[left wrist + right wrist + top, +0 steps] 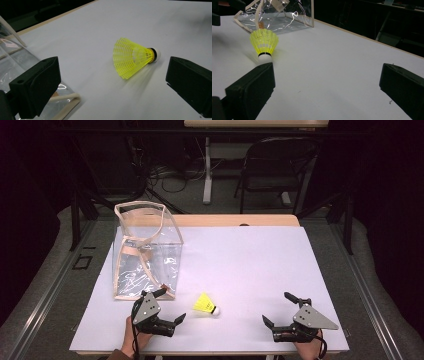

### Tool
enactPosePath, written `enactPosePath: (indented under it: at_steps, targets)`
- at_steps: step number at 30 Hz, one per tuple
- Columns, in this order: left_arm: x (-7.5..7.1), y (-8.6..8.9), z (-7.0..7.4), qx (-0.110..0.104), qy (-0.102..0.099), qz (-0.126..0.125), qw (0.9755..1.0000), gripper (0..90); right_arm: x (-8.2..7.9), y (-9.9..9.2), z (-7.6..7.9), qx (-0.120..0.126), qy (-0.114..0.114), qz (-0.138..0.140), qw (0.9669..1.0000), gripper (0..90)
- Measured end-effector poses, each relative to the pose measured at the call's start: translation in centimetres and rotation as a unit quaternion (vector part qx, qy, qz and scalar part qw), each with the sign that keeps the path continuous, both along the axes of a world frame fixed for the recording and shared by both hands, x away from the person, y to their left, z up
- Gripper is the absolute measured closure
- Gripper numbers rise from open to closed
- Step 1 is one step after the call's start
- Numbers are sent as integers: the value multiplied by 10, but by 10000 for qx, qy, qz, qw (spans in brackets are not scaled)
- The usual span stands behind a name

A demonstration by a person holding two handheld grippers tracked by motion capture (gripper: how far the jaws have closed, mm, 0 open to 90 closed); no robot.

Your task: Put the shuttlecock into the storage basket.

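Note:
A yellow shuttlecock (206, 304) with a white cork tip lies on its side on the white table top (250, 265), near the front edge. My left gripper (171, 305) stands open just left of it, jaws wide apart and holding nothing. In the left gripper view the shuttlecock (132, 58) lies a short way ahead, between the lines of the two jaws. My right gripper (276, 308) is open and holding nothing, off to the shuttlecock's right. From the right gripper view the shuttlecock (264, 41) sits beyond the left jaw, cork tip toward the camera.
A clear plastic bag (145, 250) with beige trim and straps stands upright at the table's left, just behind my left gripper; the bag (279, 17) also appears behind the shuttlecock. A dark chair (280, 165) and cables sit on the floor beyond the table.

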State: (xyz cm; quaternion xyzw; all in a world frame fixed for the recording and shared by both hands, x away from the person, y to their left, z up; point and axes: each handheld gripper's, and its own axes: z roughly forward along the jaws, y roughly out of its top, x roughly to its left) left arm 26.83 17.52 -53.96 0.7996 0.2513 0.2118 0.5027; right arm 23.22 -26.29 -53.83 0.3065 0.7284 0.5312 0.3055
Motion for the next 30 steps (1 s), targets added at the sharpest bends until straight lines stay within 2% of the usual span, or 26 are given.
enactPosePath:
  at_steps: [18,30]
  targets:
    - [8,-26,1,125,123,-411,9990,0,-2,-1,-1,-25,49,-38,10000,0]
    - [13,-38,0,265,279,-523,9979,3,-1,0,-1,-46,63,-12,10000,0]
